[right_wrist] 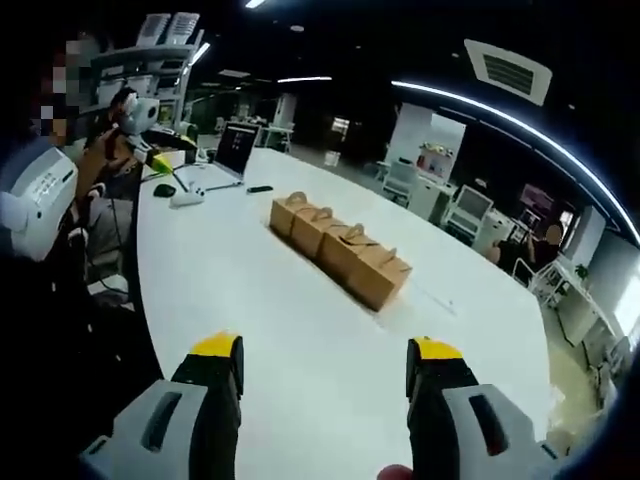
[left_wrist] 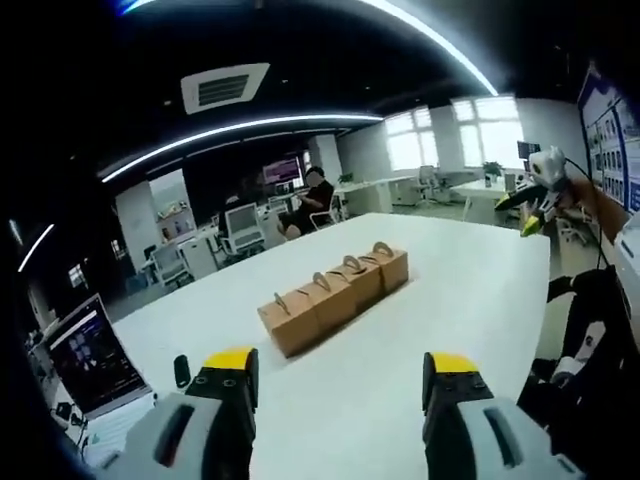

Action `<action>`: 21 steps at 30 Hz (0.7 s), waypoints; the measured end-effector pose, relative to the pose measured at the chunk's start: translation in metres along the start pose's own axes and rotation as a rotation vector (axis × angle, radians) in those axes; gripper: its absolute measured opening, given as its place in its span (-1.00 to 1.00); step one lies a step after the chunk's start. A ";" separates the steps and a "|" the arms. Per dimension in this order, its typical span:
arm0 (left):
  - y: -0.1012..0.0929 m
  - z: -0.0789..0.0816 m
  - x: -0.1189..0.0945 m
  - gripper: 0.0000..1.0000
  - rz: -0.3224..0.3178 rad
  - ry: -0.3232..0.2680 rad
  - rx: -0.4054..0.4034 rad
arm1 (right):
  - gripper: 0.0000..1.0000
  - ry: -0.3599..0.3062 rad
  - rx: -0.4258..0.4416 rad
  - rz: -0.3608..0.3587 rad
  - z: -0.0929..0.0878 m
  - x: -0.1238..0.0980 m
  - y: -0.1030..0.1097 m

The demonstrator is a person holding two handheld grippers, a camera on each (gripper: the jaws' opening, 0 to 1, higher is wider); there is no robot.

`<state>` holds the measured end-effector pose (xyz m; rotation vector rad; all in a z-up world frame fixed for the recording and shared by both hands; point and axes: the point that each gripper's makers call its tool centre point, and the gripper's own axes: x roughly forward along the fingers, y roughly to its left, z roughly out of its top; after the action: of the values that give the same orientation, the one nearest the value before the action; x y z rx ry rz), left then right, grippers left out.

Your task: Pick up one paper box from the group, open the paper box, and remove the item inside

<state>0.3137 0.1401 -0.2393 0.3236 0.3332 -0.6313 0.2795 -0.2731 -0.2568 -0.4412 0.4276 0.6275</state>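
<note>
A row of several brown paper boxes (left_wrist: 335,297) with loop handles stands in the middle of the white table (left_wrist: 470,300). In the right gripper view the same row of boxes (right_wrist: 340,250) runs away from me on the table (right_wrist: 230,290). My left gripper (left_wrist: 340,375) is open, its yellow-tipped jaws held apart above the table a short way in front of the boxes. My right gripper (right_wrist: 325,365) is open too, well short of the boxes, holding nothing.
A laptop (left_wrist: 92,360) and a small dark item (left_wrist: 181,370) sit near the table's left edge. Another laptop (right_wrist: 232,150), a mouse and a phone lie at the far end. A person (left_wrist: 310,200) sits at desks beyond. Office chairs (right_wrist: 465,212) stand around.
</note>
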 end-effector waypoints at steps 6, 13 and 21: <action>-0.001 -0.001 0.000 0.34 0.000 0.000 0.000 | 0.32 -0.009 0.002 -0.001 0.002 -0.002 0.000; 0.001 -0.007 0.000 0.34 0.033 0.017 0.043 | 0.31 -0.011 0.026 0.021 -0.002 0.002 0.007; 0.003 -0.009 -0.003 0.34 0.028 0.014 0.027 | 0.31 -0.013 0.031 0.036 -0.002 0.008 0.013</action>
<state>0.3110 0.1474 -0.2453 0.3580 0.3328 -0.6072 0.2769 -0.2611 -0.2653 -0.4009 0.4329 0.6576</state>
